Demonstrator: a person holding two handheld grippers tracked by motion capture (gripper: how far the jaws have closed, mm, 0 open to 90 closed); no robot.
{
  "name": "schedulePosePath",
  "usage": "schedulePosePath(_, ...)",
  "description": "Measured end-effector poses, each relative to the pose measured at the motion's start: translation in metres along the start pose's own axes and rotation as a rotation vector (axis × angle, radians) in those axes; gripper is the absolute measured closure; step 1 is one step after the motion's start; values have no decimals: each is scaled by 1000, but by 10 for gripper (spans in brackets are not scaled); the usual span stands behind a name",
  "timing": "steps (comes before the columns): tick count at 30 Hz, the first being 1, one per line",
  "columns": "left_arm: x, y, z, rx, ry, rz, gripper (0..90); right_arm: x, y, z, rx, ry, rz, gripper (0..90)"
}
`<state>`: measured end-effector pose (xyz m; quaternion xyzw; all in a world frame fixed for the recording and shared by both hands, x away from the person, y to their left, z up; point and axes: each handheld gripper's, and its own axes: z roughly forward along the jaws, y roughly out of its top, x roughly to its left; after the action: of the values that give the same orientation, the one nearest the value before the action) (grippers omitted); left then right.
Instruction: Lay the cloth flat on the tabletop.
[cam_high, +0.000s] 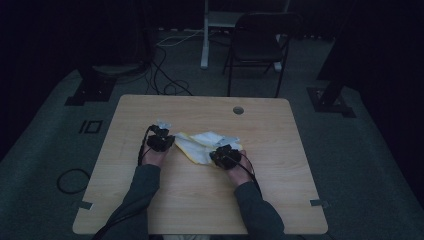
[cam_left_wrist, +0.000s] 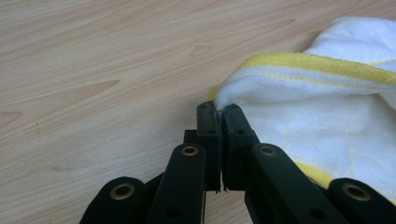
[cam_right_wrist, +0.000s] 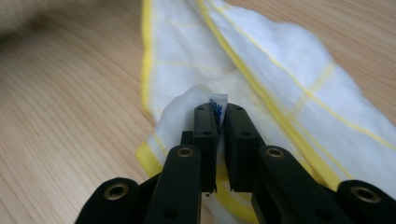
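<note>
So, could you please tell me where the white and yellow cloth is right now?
In the high view the cloth lies crumpled near the middle of the wooden table, stretched between the left gripper and the right gripper, each shut on an edge.

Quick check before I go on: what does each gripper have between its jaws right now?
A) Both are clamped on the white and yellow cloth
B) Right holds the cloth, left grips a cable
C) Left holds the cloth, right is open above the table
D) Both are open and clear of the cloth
A: the left gripper pinches an edge of the white and yellow cloth, and the right gripper is shut on a fold bearing a small blue-printed tag.
</note>
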<state>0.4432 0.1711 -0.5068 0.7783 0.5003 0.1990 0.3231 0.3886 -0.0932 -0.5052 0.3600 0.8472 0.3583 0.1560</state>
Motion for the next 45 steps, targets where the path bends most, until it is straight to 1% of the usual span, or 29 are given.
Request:
schedulePosePath(3, 1, -1, 0, 5, 1, -3, 882, -9, -5, -6, 4, -15, 7, 845)
schedulePosePath(6, 3, -1, 1, 9, 3, -7, 883, -20, -13, -13, 6, -36, 23, 846)
schedulePosePath(9, 4, -2, 1, 13, 5, -10, 882, -31, -21, -20, 12, -56, 42, 848)
schedulePosePath(12, 5, -2, 1, 15, 6, -11, 883, -42, -28, -27, 10, -75, 73, 850)
schedulePosePath(18, 10, -3, 1, 23, 9, -19, 882, -62, -38, -40, 8, -110, 108, 861)
schedulePosePath(19, 10, -3, 1, 23, 9, -19, 882, -62, -38, -40, 8, -110, 108, 861)
schedulePosePath(20, 11, -3, 1, 24, 10, -26, 882, -69, -42, -45, 10, -121, 119, 866)
schedulePosePath(21, 11, -3, 1, 24, 10, -26, 883, -69, -42, -45, 10, -121, 119, 866)
schedulePosePath(22, 12, -2, 2, 29, 12, -26, 882, -74, -46, -49, 12, -133, 128, 868)
schedulePosePath(24, 13, -2, 2, 33, 12, -27, 882, -78, -49, -52, 12, -136, 134, 869)
schedulePosePath(28, 14, -3, 3, 41, 12, -34, 882, -83, -54, -55, 19, -140, 142, 871)
schedulePosePath(29, 15, -4, 4, 46, 10, -38, 882, -85, -57, -55, 29, -142, 142, 873)
schedulePosePath(33, 15, -5, 8, 62, 6, -48, 881, -87, -64, -55, 46, -132, 148, 871)
schedulePosePath(34, 14, -5, 9, 64, -4, -47, 879, -87, -66, -54, 56, -124, 149, 862)
schedulePosePath(35, 13, -6, 9, 58, -5, -40, 869, -86, -66, -53, 69, -121, 141, 829)
schedulePosePath(36, 12, -6, 9, 54, -6, -41, 843, -86, -66, -52, 77, -137, 134, 791)
schedulePosePath(37, 12, -6, 9, 54, -6, -41, 821, -86, -66, -53, 76, -142, 133, 772)
schedulePosePath(38, 12, -6, 8, 51, -10, -43, 821, -86, -66, -53, 76, -142, 133, 772)
schedulePosePath(39, 12, -6, 7, 46, -12, -40, 793, -86, -65, -57, 49, -146, 140, 707)
schedulePosePath(42, 11, -5, 4, 36, -16, -38, 766, -85, -63, -64, 16, -155, 139, 692)
schedulePosePath(43, 8, -5, 0, 26, -15, -33, 758, -84, -63, -67, 6, -155, 135, 692)
schedulePosePath(44, 8, -5, 0, 26, -15, -33, 751, -84, -63, -67, 6, -155, 135, 692)
schedulePosePath(45, 5, -5, -4, 18, -23, -24, 744, -80, -61, -69, -7, -147, 122, 691)
